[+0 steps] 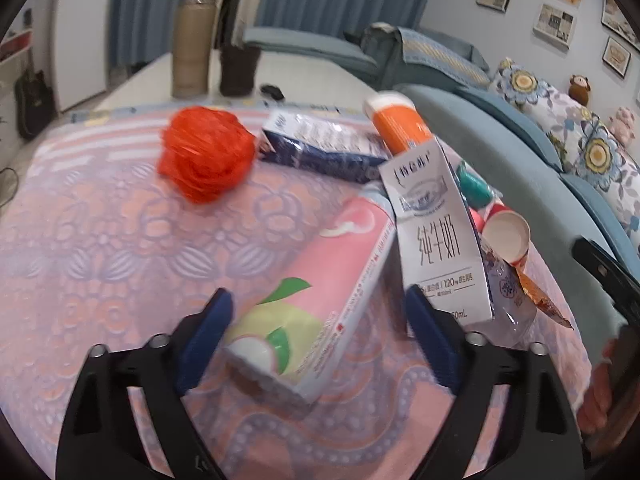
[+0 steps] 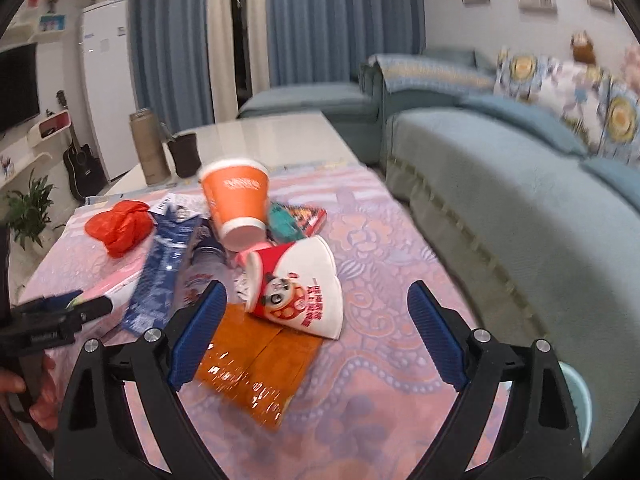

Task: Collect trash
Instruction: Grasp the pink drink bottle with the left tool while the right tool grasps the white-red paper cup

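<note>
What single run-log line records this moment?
left gripper: open, around pink carton | right gripper: open, over crushed paper cup | nothing lifted

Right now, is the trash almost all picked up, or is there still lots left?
Lots left. Nothing looks collected: both grippers are open and empty. The left gripper straddles the pink carton without squeezing it; the right gripper hovers by the crushed paper cup and orange wrapper. The white milk carton, orange cup and red bag lie untouched.
</note>
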A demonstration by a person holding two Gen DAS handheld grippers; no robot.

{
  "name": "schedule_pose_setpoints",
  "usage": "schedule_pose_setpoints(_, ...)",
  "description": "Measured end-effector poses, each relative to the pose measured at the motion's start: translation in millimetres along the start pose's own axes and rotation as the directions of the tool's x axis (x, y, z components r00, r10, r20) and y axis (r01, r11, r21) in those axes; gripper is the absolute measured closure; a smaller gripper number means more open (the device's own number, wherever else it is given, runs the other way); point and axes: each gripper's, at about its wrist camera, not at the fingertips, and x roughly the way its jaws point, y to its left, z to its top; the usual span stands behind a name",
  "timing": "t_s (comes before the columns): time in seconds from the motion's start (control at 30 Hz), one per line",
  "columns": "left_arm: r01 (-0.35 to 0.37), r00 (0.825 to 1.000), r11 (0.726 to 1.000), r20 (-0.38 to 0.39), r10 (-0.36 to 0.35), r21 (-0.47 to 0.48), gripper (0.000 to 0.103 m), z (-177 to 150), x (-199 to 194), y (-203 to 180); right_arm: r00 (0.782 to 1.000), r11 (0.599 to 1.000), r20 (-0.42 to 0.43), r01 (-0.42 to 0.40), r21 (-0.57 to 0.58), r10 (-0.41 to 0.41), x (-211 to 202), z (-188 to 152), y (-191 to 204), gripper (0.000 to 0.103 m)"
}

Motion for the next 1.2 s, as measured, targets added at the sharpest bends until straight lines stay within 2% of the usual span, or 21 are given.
schedule_pose_setpoints(0.07,0.035,0.999,0.999,-0.027,-0.035,0.001,0.029,-1,2,-3,0.997,0.999,-0.061,-0.052,0.005,0.052,20,5,-4,0.016)
schedule_pose_setpoints(0.17,0.102,0.993,0.995,-0.059,-0.102,0.001,0.033,-2,2,-10,0.993,0.998,-0.106,-0.061,-0.01,0.06,40,9,-1,0.016)
schedule_pose_setpoints(0.27,0.09,0.992,0.996,-0.089,-0.09,-0.001,0.033,1,12,-15,0.989,0.997,-0.132,-0.075,-0.024,0.072,54,11,5,0.016)
schedule_pose_setpoints(0.37,0.051,0.991,0.999,-0.126,-0.049,0.012,0.045,6,27,-15,0.982,0.996,-0.173,-0.084,-0.018,0.08,70,10,8,0.016)
schedule_pose_setpoints(0.43,0.042,0.989,0.999,-0.143,-0.043,-0.006,0.049,8,34,-12,0.975,0.994,-0.196,-0.106,0.002,0.105,79,9,7,0.016)
schedule_pose_setpoints(0.5,0.039,0.99,0.999,-0.135,-0.039,-0.003,0.051,8,34,-12,0.972,0.993,-0.203,-0.117,0.008,0.117,81,7,6,0.029)
schedule_pose_setpoints(0.57,0.025,0.993,1.0,-0.114,-0.024,0.007,0.054,6,32,-15,0.967,0.989,-0.207,-0.148,0.008,0.147,81,5,7,0.051)
schedule_pose_setpoints(0.6,0.032,0.994,1.0,-0.101,-0.031,0.0,0.056,3,29,-16,0.967,0.987,-0.198,-0.163,0.006,0.161,77,5,8,0.055)
schedule_pose_setpoints(0.67,0.027,0.997,1.0,-0.078,-0.028,-0.011,0.056,-2,23,-18,0.977,0.989,-0.16,-0.144,-0.025,0.139,64,7,12,0.072)
schedule_pose_setpoints(0.73,0.025,0.999,0.999,-0.03,-0.025,-0.025,0.056,-9,11,-21,0.984,0.99,-0.125,-0.133,-0.049,0.126,50,9,14,0.075)
schedule_pose_setpoints(0.77,0.027,1.0,0.999,-0.011,-0.028,-0.035,0.056,-11,6,-21,0.983,0.988,-0.121,-0.146,-0.047,0.14,45,9,13,0.082)
schedule_pose_setpoints(0.87,0.033,0.999,0.997,0.038,-0.03,-0.074,0.056,-16,-12,-21,0.977,0.984,-0.126,-0.179,-0.023,0.175,39,8,6,0.085)
schedule_pose_setpoints(0.97,0.032,0.997,0.995,0.067,-0.025,-0.095,0.056,-25,-31,-22,0.963,0.973,-0.144,-0.229,0.017,0.229,32,5,-5,0.085)
schedule_pose_setpoints(1.1,0.01,0.995,0.991,0.096,0.003,-0.134,0.056,-36,-52,-15,0.958,0.97,-0.156,-0.24,0.025,0.241,26,3,-10,0.082)
schedule_pose_setpoints(1.13,0.003,0.995,0.99,0.094,0.011,-0.144,0.056,-38,-55,-12,0.956,0.97,-0.163,-0.243,0.019,0.243,27,4,-7,0.075)
schedule_pose_setpoints(1.2,-0.013,0.997,0.988,0.07,0.024,-0.154,0.056,-43,-56,-6,0.965,0.978,-0.164,-0.208,-0.012,0.204,30,5,-3,0.035)
